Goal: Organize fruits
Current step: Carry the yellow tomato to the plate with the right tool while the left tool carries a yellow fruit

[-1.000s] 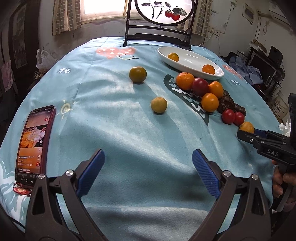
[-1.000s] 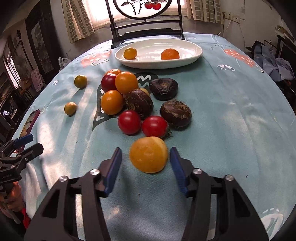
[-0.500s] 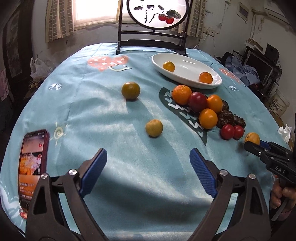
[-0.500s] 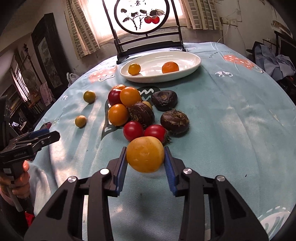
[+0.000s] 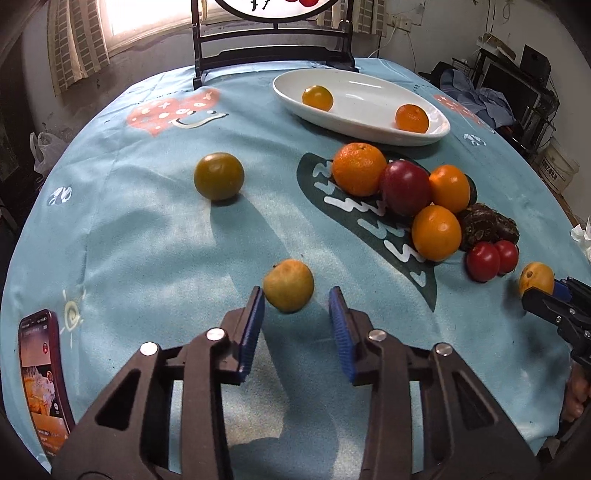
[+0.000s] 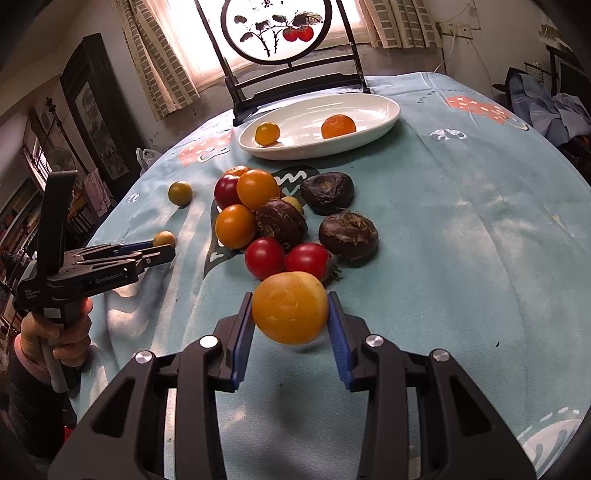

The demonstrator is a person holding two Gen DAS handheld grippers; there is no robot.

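Observation:
My right gripper [image 6: 291, 314] is shut on a yellow-orange fruit [image 6: 290, 307] and holds it above the cloth, in front of two red tomatoes [image 6: 286, 258]. It also shows in the left wrist view [image 5: 536, 277]. My left gripper [image 5: 296, 302] is open, its pads narrowed around a small yellow fruit [image 5: 288, 290] on the cloth, with a gap at each side. A white oval dish [image 5: 369, 122] at the back holds a yellow tomato [image 5: 317, 97] and a tangerine [image 5: 412, 118]. A heap of oranges, tomatoes and dark chestnuts [image 5: 436, 206] lies in front of it.
A greenish round fruit [image 5: 219, 176] lies alone at the left middle. A phone [image 5: 42, 369] lies at the table's near left edge. A framed ornament stand [image 6: 275, 33] rises behind the dish. The round table has a blue cloth [image 5: 147, 240].
My right gripper closed on the yellow-orange fruit and lifted it. My left gripper moved forward to the small yellow fruit and its jaws narrowed around it.

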